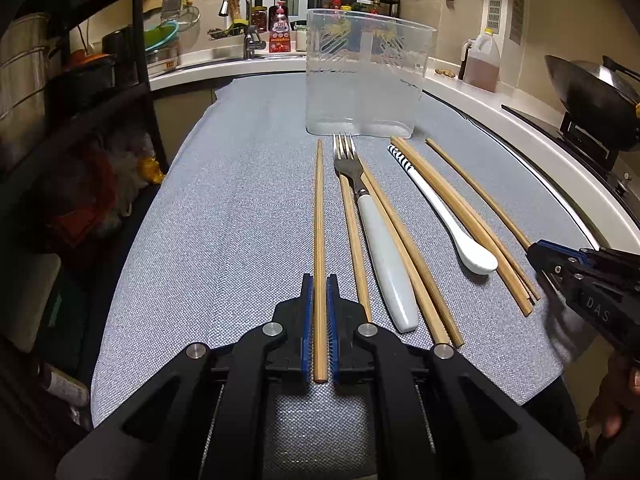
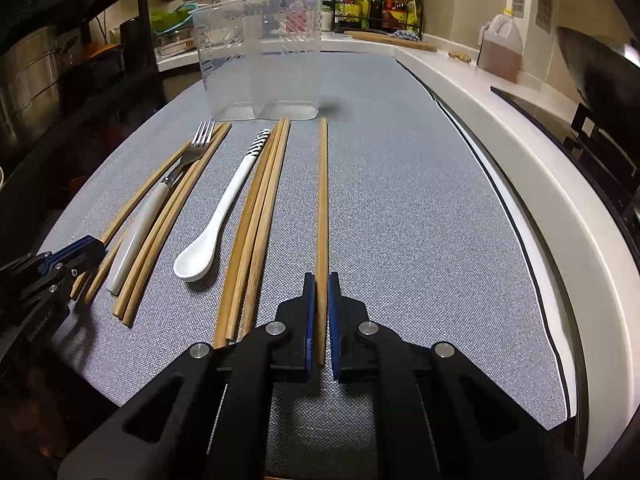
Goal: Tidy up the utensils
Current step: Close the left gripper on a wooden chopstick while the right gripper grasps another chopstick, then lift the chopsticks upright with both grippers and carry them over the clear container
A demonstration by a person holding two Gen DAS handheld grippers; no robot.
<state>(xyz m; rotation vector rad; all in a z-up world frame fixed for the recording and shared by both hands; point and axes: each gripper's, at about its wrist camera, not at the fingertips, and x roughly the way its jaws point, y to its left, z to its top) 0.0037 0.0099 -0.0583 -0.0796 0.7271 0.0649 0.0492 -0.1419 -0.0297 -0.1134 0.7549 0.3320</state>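
Two tools, left [image 1: 319, 320] and right [image 2: 321, 320], each clamped on one chopstick [image 1: 319, 220] [image 2: 322, 200].

Between the left jaws, the chopstick [image 1: 319, 240] hides its underside contact. Beyond the right jaws, the wok [image 2: 600, 64] is cut by the frame edge; spice rack labels [image 2: 376, 4] are unreadable.

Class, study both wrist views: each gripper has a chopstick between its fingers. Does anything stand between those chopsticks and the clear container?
Nothing visible does. The left chopstick and the right chopstick both point across bare mat toward the container. The fork and spoon lie aside.
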